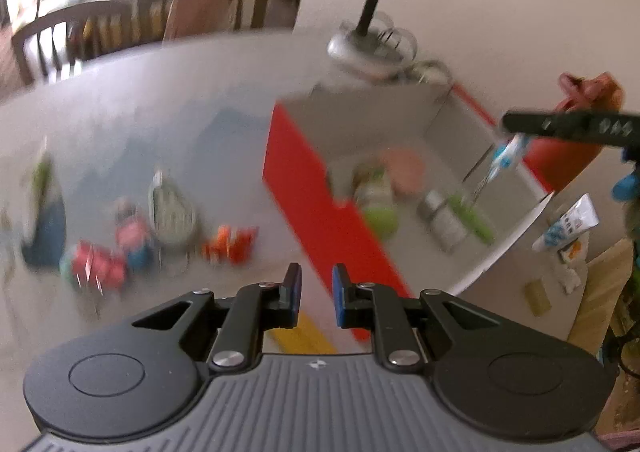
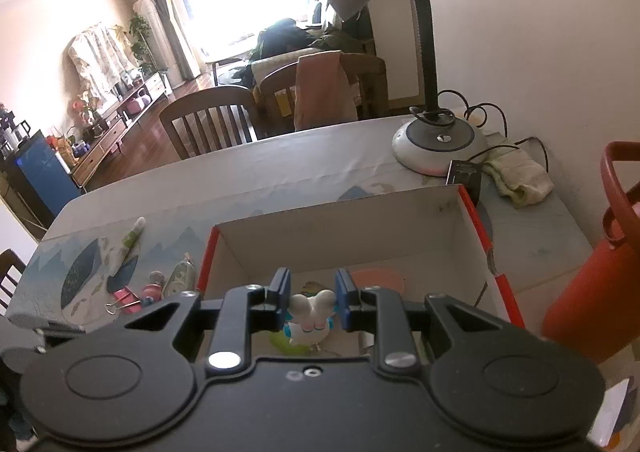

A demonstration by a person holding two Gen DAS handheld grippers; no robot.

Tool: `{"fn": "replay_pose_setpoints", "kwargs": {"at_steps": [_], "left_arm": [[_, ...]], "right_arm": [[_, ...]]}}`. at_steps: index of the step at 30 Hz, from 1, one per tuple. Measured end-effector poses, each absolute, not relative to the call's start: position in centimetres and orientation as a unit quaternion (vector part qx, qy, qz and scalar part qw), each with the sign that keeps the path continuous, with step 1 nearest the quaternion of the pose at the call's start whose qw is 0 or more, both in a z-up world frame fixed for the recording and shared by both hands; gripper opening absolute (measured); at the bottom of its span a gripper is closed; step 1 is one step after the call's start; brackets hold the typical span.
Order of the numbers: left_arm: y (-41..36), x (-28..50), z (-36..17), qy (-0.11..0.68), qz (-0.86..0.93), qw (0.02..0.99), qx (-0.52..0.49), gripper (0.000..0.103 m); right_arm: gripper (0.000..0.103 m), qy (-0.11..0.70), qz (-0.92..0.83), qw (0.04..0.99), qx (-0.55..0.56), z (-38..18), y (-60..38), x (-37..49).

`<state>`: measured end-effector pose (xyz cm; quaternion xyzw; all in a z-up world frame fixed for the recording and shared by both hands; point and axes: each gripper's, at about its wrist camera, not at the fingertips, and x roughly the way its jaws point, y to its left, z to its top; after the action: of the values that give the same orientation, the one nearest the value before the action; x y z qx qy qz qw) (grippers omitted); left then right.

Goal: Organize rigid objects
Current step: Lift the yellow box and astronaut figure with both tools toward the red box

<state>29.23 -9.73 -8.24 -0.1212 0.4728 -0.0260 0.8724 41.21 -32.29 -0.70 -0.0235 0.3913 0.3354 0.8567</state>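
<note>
Right hand-held gripper [image 2: 311, 302] is nearly closed on a small white-and-blue toy figure [image 2: 311, 314], its blue pads pressing the toy from both sides, held over the open box [image 2: 472, 212] with red edges. Ahead of it on the desk [image 2: 280, 168] stands a lamp [image 2: 436, 140]; to its right stands a red bottle [image 2: 588, 284]. Left hand-held gripper [image 1: 316, 292] is closed as far as it goes, with nothing between its pads, above the box's red wall. Left of it, blurred small items [image 1: 132, 240] lie scattered on the desk.
</note>
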Motion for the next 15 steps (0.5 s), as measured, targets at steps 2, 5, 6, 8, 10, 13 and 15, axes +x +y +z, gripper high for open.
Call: {"fn": "replay_pose_setpoints", "kwargs": {"at_steps": [2,5,6,8,10,13,15], "left_arm": [[-9.6,28.8,-9.4,0.489,-0.012,0.862,-0.130,0.017],[-9.7,28.9,-10.8,0.506,0.005,0.852,-0.134,0.027],[-9.7,28.9,-11.1,0.508,0.009,0.851,-0.133,0.032],[-9.9,28.8,-11.8,0.512,0.015,0.848,-0.137,0.051],[-9.9,28.9,-12.2,0.511,0.019,0.847,-0.148,0.067],[-10.2,29.6,-13.4,0.526,0.037,0.834,-0.160,0.067],[-10.5,30.2,-14.5,0.541,0.058,0.824,-0.158,0.067]], "right_arm": [[0.023,0.391,0.338,0.856,-0.026,-0.8,-32.4,41.5],[0.023,0.393,0.342,0.854,-0.027,-1.0,-32.6,41.9],[0.023,0.393,0.343,0.853,-0.027,-1.1,-32.6,41.9],[0.023,0.394,0.345,0.851,-0.029,-1.2,-32.7,42.1],[0.023,0.395,0.347,0.850,-0.030,-1.3,-32.8,42.1],[0.023,0.397,0.347,0.849,-0.031,-1.5,-33.0,42.3],[0.023,0.397,0.346,0.850,-0.032,-1.6,-33.2,42.6]]}}
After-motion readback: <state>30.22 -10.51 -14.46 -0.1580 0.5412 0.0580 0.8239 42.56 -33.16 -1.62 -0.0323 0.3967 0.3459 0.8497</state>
